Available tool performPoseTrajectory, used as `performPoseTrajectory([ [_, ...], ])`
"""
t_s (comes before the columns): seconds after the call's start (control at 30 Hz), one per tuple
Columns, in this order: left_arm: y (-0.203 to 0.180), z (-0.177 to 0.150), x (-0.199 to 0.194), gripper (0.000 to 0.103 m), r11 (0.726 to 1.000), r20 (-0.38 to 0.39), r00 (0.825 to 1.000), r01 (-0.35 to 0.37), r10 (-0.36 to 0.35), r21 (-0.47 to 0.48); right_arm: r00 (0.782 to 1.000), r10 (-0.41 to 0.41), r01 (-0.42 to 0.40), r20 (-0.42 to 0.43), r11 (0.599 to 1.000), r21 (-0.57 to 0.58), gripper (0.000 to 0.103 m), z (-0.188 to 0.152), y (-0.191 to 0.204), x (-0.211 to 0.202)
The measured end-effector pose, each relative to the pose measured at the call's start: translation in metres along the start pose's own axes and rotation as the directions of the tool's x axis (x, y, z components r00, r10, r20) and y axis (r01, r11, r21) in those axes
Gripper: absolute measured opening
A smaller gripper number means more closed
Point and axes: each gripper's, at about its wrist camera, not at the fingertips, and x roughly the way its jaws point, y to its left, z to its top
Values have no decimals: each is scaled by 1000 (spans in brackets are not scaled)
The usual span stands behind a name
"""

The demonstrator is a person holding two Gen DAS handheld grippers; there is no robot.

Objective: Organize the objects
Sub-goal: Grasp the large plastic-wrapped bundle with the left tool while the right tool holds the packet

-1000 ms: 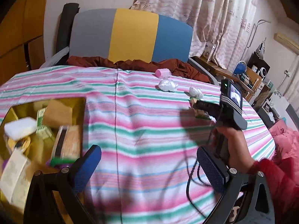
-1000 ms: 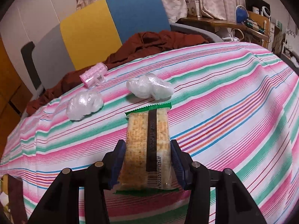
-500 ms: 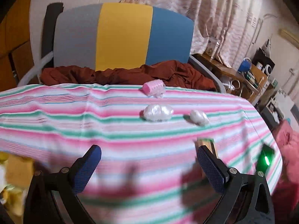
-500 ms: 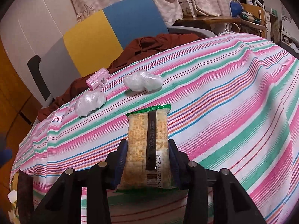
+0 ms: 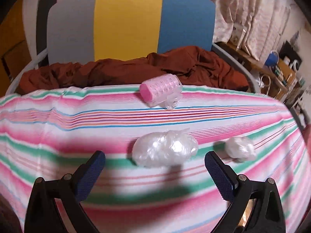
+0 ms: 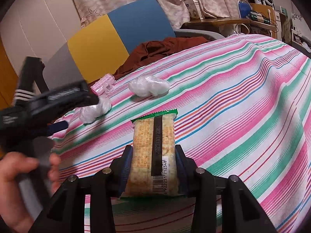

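Striped tablecloth fills the field under both grippers; pink, green and white bands, with shadow patches just ahead of the left fingers. Beyond its far edge: chair back in grey, yellow and blue panels, with a rust-brown cloth bundled on the seat.

Left gripper: jaws spread wide, nothing between the pads. The larger crumpled plastic wad lies on the cloth directly ahead, between the two fingertips and just beyond them; no contact visible. The smaller plastic wad sits just ahead of the right-hand fingertip, slightly outboard. The pink hair roller, in a clear wrapper, lies farther ahead, near the cloth's far edge. In the right wrist view the left hand grips the handle; that gripper is motion-blurred there.

Right gripper: jaws narrow, clamped on the flanks of a snack packet. Packet is clear film over tan contents, with green end seals, a dark centre strip and a barcode at the near end; it projects forward past the fingertips. Whether it touches the cloth cannot be told. Both wads and the roller lie ahead and to this gripper's left.
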Motion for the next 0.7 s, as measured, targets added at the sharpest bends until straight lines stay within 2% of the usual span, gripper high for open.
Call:
performPoseTrajectory([
  [0.17,-1,-3,9,99,1000,69,998,-7,6,27,1000,6,-6,6,1000,4,43,-1,-1,1],
  [0.3,2,-2,18,69,1000,40,999,15,-15,12,1000,3,-3,8,1000,2,43,-1,0,1],
  [0.37,3,-3,17,65,1000,50,999,22,-22,9,1000,3,-3,8,1000,2,43,-1,0,1],
  [0.47,4,-7,10,64,999,73,997,39,-40,17,1000,6,-6,8,1000,4,43,-1,0,1],
  [0.7,17,-33,-25,64,1000,157,988,-4,2,10,1000,-8,8,8,1000,-8,43,-2,2,0],
])
